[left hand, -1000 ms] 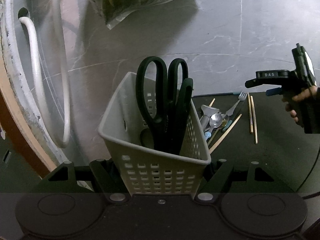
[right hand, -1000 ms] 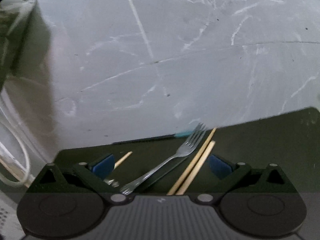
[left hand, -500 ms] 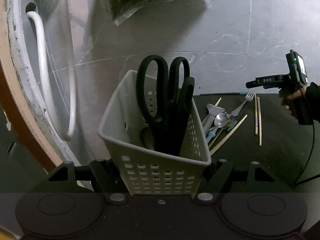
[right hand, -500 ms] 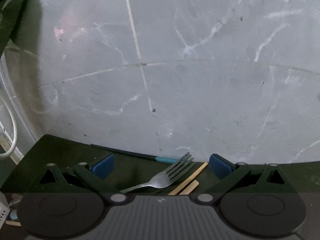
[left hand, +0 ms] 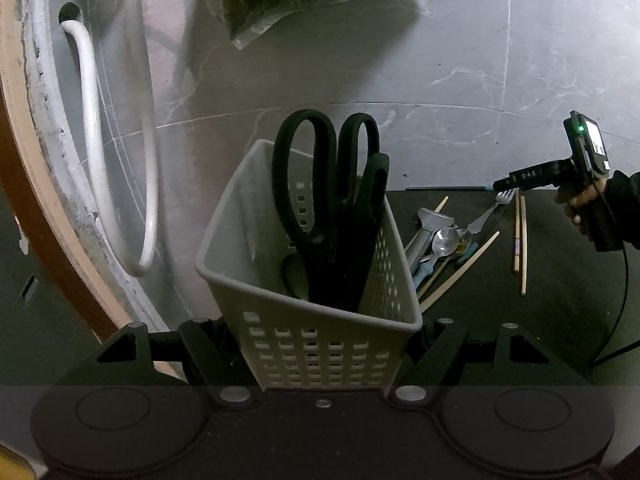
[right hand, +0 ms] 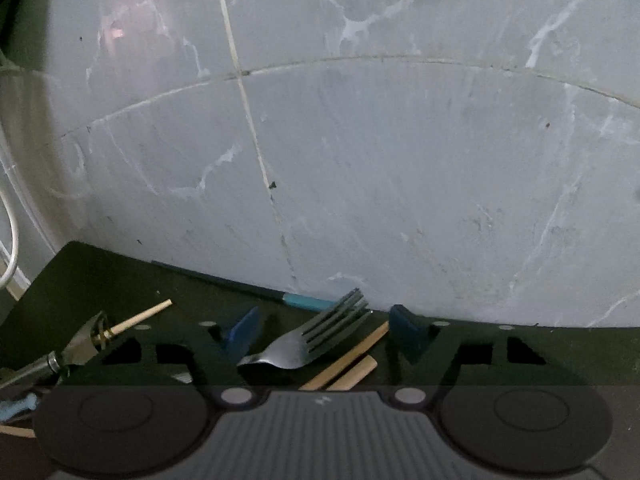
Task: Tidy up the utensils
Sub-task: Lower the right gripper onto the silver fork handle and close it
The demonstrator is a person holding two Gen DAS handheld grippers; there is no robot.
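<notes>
A home floor serves as the workplace. Grey marble-look tiles [right hand: 400, 160] with pale grout lines fill the ground ahead of the right hand-held gripper [right hand: 324, 334]. Left of the left hand-held gripper [left hand: 320, 344], white hoses [left hand: 92, 128] loop beside a wooden door frame [left hand: 24, 184]. A dark mat [left hand: 560, 300] carries household cutlery [left hand: 444, 240].

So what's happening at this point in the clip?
A person is sorting utensils with two handheld grippers. The left gripper grips a pale slotted caddy holding black scissors. The right gripper is over a fork on the dark mat, jaws closing around it but not yet touching.
</notes>
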